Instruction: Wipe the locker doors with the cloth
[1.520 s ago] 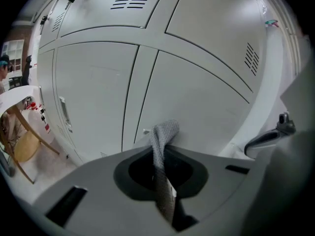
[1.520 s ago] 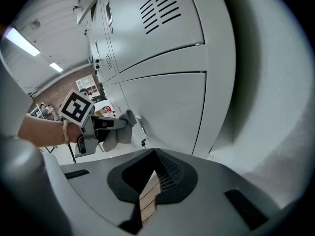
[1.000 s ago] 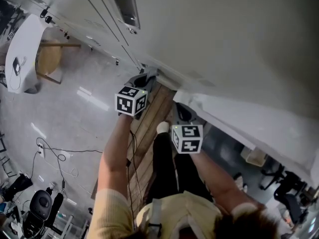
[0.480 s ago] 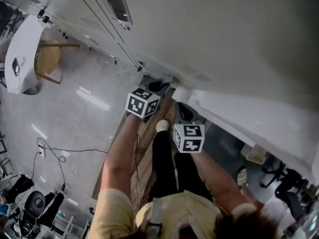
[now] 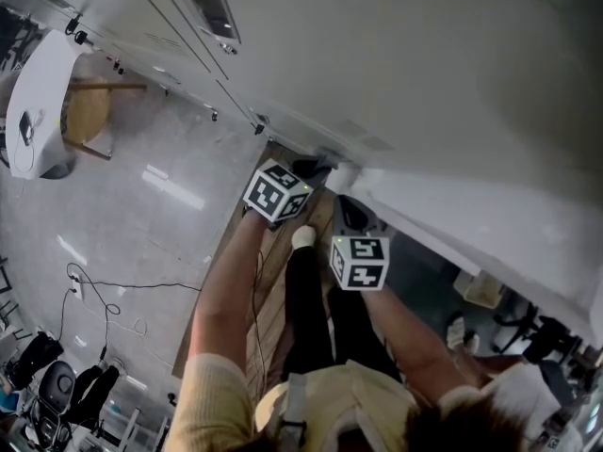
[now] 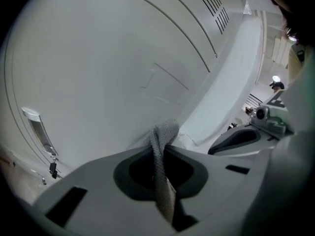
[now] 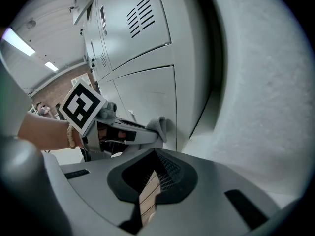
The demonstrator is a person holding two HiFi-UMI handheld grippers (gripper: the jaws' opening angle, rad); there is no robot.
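Wiping step in hand: left gripper has its jaws clamped on a grey cloth, and the bunched end of the cloth sticks out past the tips and presses on the flat face of a pale grey locker door. The right gripper view shows the same contact from the side: cloth touching the lower door close to its right edge, below a door with vent slots. A latch handle sits well off to the left of the cloth.

Right gripper has its jaws drawn nearly together with nothing between them, only wooden flooring seen through the slit. It hangs just beside the left one and off the doors.

In the head view both grippers are low against the locker bank, left gripper up at the door, right gripper below it.

Judgement: mid-wipe on one lower door, most of the bank likely not covered. Next move calls for dragging the cloth across the panel with steady pressure, keeping the grip tight so the cloth doesn't slip, and steering clear of the handle.
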